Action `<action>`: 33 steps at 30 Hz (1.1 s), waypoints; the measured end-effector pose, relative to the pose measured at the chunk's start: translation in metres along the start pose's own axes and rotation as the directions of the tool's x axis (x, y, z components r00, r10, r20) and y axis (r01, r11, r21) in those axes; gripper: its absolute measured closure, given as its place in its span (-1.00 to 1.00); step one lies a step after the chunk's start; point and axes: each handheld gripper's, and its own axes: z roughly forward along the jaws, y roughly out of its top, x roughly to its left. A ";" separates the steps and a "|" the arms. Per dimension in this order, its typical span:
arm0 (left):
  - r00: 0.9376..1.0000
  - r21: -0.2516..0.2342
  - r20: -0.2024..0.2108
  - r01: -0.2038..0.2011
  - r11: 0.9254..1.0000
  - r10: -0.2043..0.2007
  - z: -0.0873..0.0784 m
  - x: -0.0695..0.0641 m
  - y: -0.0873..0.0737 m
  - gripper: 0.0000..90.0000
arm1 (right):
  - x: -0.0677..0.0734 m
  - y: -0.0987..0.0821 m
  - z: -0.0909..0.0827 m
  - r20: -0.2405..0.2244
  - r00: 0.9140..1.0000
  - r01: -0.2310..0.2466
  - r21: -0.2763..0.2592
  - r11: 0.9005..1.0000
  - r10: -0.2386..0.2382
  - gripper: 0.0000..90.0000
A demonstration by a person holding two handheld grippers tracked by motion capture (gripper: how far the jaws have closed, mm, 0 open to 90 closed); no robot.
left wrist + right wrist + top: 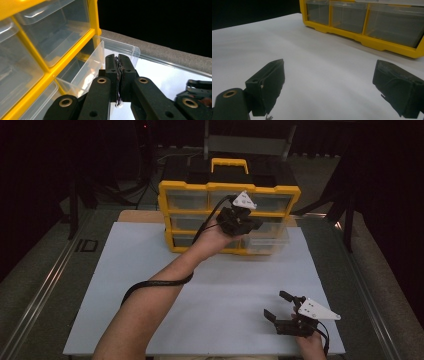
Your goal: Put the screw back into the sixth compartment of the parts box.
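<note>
I am holding my left gripper up at the yellow drawer cabinet, its jaws pressed together on the front lip of a clear drawer that is standing partly out of the cabinet's right-hand column. My right gripper is waiting low over the white worktop, near its front right corner, jaws spread wide and carrying nothing.

My worry is the grip: I am pinching only a thin, slick plastic wall, so a pull that is angled off the drawer's line could let it slip free or jam it in its slot. If I am drawing it too far, I judge it could come out altogether and drop. A hard tug could also drag the light cabinet forward, since nothing is bracing it.

There is plenty of open worktop in front of the cabinet for the drawer to travel into. The yellow frame post is sitting just beside my left jaws, so sideways room there is tight. My right gripper is well apart from all of this.
</note>
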 end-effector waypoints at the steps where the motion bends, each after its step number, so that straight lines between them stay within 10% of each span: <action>1: 1.000 0.007 -0.010 0.007 1.000 -0.007 0.008 0.002 0.000 0.97 | 0.000 0.000 0.000 -0.001 1.000 -0.003 0.002 1.000 0.003 -0.77; 21: 0.996 0.161 -0.013 0.088 0.983 -0.087 0.052 0.013 -0.005 0.95 | 0.000 0.000 0.000 -0.003 1.000 0.002 0.003 1.000 -0.002 -0.77; 33: 0.995 0.095 0.018 0.093 0.991 -0.095 0.025 0.012 -0.001 0.36 | 0.000 0.000 0.000 -0.001 1.000 0.000 0.006 1.000 0.000 -0.77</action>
